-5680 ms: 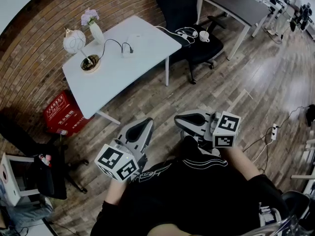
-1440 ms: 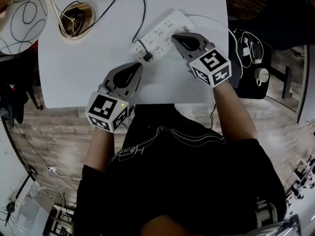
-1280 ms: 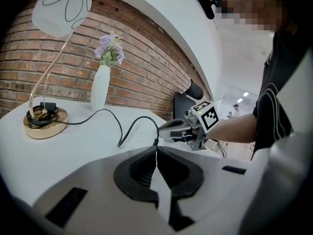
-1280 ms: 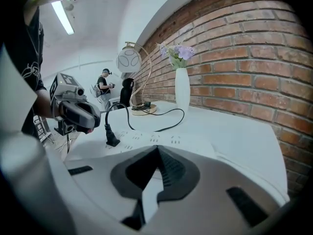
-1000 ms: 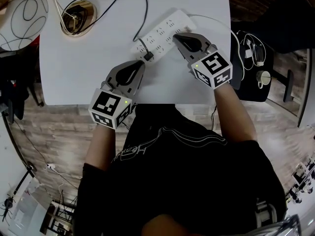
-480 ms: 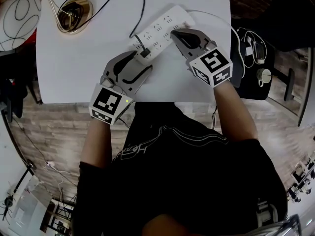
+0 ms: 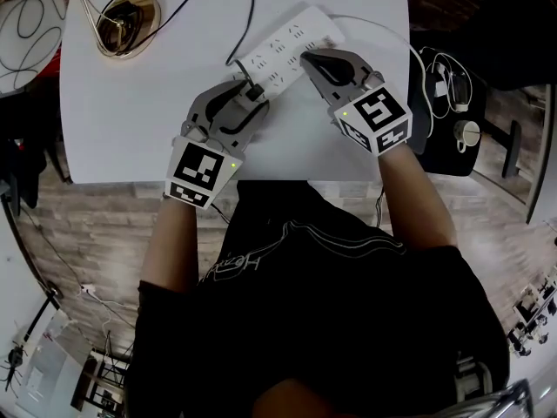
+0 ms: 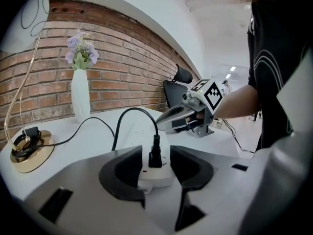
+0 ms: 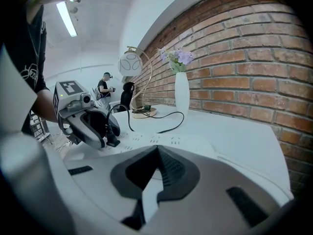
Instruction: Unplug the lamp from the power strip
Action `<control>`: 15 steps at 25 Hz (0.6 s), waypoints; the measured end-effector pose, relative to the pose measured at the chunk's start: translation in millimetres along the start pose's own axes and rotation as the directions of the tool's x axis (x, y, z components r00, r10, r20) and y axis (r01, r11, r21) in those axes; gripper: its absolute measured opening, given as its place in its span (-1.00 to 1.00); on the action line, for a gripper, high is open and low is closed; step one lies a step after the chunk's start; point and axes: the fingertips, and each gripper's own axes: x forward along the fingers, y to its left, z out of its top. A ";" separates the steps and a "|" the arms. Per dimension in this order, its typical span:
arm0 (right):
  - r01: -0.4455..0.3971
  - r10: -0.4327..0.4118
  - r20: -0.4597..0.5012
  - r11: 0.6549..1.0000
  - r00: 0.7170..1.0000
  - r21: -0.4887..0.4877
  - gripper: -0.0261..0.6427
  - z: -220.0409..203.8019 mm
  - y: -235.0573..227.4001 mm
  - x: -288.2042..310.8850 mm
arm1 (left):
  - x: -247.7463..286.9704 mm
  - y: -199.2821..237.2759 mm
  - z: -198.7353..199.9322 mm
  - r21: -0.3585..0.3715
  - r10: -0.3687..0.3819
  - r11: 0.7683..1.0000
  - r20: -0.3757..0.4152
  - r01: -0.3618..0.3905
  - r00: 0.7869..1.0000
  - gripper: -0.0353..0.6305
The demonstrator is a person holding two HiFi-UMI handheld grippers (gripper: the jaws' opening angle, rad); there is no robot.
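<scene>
White power strip (image 7: 287,46) diagonal on the white worktop (image 7: 130,111), toward its right side in the head view, well in from the near edge. Black plug (image 8: 155,156) of the lamp upright in the strip's near-left end. Black cord (image 8: 131,110) arching up from it and away left toward the gold lamp base (image 7: 129,20) at the far-left corner.

Left tongs (image 7: 253,95) released: jaws just opened wide, then eased inward a little. Now astride the plug, a gap on either side, pads not pressing. Strip's end low between the jaw tips.

Right tongs (image 7: 306,57) clenched on nothing, jaws meeting tip to tip. Tips down at the strip's near long side, about midway along, apart from the plug.

Bare worktop left of the strip and between the tongs and the near edge. White vase (image 8: 80,94) by the brick wall (image 9: 254,72), well apart from the strip. Right edge of the worktop just beyond the strip's far end, with a thin white lead (image 7: 376,24) crossing toward it. Dark chair (image 7: 444,68) just beside that edge.
</scene>
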 end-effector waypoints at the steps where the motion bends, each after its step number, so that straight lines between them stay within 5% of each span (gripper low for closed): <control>1: 0.000 0.000 0.001 1.000 1.000 -0.001 -0.93 -0.3 0.1 0.4 | 1.5 1.0 -1.3 0.005 0.006 1.000 -0.010 -0.006 1.000 -0.39; 7: 0.015 -0.015 0.007 1.000 1.000 -0.014 -0.93 -1.0 -0.2 -0.3 | 6.6 0.8 -2.7 0.053 0.036 0.998 -0.042 -0.034 0.998 -0.66; 15: 0.023 -0.023 0.012 0.999 1.000 -0.023 -0.93 0.1 0.2 -0.6 | 4.9 0.5 -1.2 0.054 0.052 0.997 -0.028 -0.051 0.998 -0.69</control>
